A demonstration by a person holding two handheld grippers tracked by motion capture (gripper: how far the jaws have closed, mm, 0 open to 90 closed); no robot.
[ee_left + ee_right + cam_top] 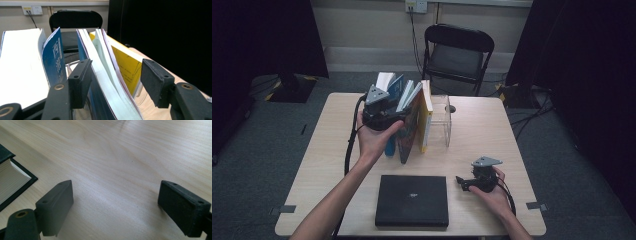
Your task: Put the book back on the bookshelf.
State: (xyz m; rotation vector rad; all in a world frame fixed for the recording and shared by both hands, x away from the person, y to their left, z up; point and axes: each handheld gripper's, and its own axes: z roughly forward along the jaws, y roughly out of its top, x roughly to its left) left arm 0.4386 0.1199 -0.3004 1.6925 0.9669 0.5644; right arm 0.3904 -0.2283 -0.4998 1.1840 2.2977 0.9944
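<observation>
The left gripper (384, 112), held up at centre frame in the high view, reaches into a row of upright books, its jaws parted around a thin blue-backed book (105, 82) and a yellow book (127, 67); its own view shows the left pad against the blue-backed book's cover, while the right pad stands clear of the yellow book, so nothing is clamped. A blue-covered book (53, 58) and a thick white book (21, 65) lean at the left of that view. In the high view the books stand just above mid-frame on the bench (482, 130), beside a clear plastic stand (441, 120) at their right. The right gripper (464, 182) rests low at the lower right of the high view, jaws wide open over bare wood, holding nothing. A closed black book (412, 200) lies flat at bottom centre, between the two forearms. A black folding chair (457, 50) stands beyond the bench at the top of the frame.
</observation>
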